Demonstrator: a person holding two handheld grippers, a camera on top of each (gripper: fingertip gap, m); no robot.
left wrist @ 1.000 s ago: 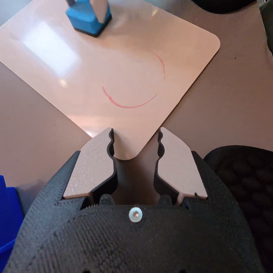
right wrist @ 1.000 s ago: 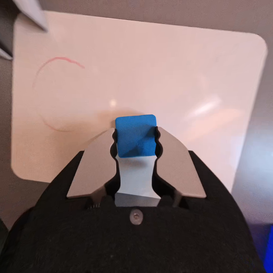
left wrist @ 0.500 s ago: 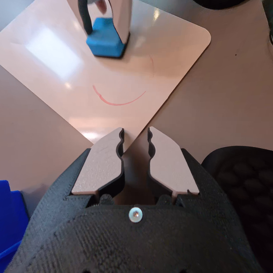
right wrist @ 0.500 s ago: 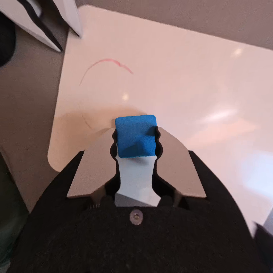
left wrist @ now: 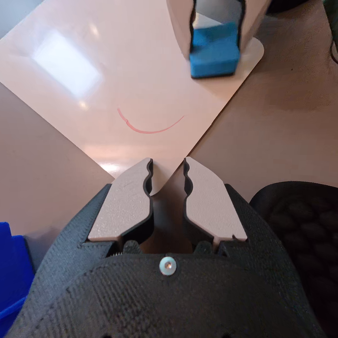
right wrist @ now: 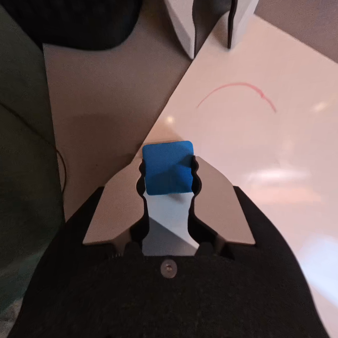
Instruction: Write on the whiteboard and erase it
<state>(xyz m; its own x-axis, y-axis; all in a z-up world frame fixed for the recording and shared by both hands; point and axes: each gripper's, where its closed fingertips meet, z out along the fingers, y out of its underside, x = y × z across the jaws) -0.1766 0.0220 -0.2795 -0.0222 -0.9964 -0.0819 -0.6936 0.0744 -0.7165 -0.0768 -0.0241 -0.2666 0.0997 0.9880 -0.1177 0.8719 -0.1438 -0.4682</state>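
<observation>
A glossy whiteboard (left wrist: pixel 95 76) lies on a brown table (left wrist: pixel 274 131) and also shows in the right wrist view (right wrist: pixel 265 164). One red arc (left wrist: pixel 149 129) is left on it, seen too in the right wrist view (right wrist: pixel 236 86). My right gripper (right wrist: pixel 167 159) is shut on a blue eraser (right wrist: pixel 168 172). The left wrist view shows the right gripper (left wrist: pixel 214 50) pressing the eraser (left wrist: pixel 212 63) on the board's right corner. My left gripper (left wrist: pixel 167 162) is narrowly open and empty, tips straddling the board's near corner. It also shows in the right wrist view (right wrist: pixel 210 51).
A blue bin (left wrist: pixel 11 265) sits at the lower left of the left wrist view. A black textured cushion (left wrist: pixel 296 219) lies to the right of my left gripper. In the right wrist view a dark object (right wrist: pixel 73 22) and grey-green cloth (right wrist: pixel 23 146) lie beyond the table's edge. The grippers' ends are close to 12 centimetres from one another.
The right gripper has swept the eraser across the board to its right corner, wiping away the right part of the red curve. The left jaws narrowed a second ago and have held since.
</observation>
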